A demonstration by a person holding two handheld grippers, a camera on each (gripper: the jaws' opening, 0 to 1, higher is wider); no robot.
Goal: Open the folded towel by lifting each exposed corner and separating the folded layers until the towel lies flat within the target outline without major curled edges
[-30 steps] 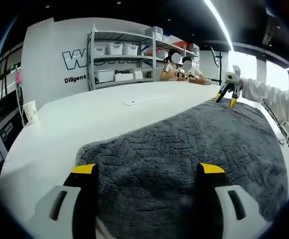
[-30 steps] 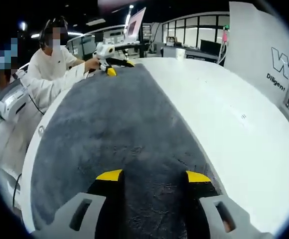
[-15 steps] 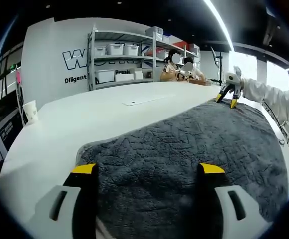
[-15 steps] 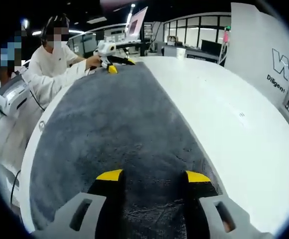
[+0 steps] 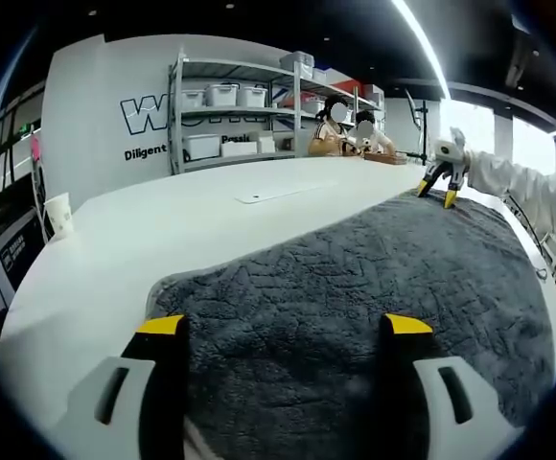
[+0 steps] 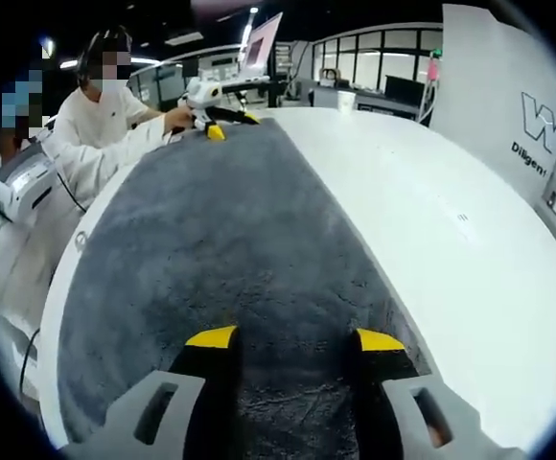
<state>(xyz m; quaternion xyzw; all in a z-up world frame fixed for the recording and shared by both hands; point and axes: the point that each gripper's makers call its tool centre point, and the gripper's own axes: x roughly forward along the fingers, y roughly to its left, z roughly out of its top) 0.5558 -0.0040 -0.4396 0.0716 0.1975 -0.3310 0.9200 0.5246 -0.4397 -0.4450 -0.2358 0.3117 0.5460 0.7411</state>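
Note:
A dark grey textured towel (image 5: 355,278) lies spread on the white table (image 5: 144,240), and in the right gripper view the towel (image 6: 220,220) runs long and flat away from me. My left gripper (image 5: 284,331) stands open over the towel's near edge, its yellow-tipped jaws wide apart. My right gripper (image 6: 295,340) is open too, over the opposite end. Each gripper shows small in the other's view at the towel's far end: the right gripper (image 5: 443,182) and the left gripper (image 6: 211,120), each held in a hand with a white sleeve.
A paper cup (image 5: 57,213) stands near the table's left edge, and a paper sheet (image 5: 273,195) lies beyond the towel. Shelving with bins (image 5: 230,115) and two seated people (image 5: 345,129) are behind. The person in white (image 6: 96,115) stands along the towel's left side.
Almost nothing differs. The right gripper at the far end has shifted very slightly, and the towel lies as before.

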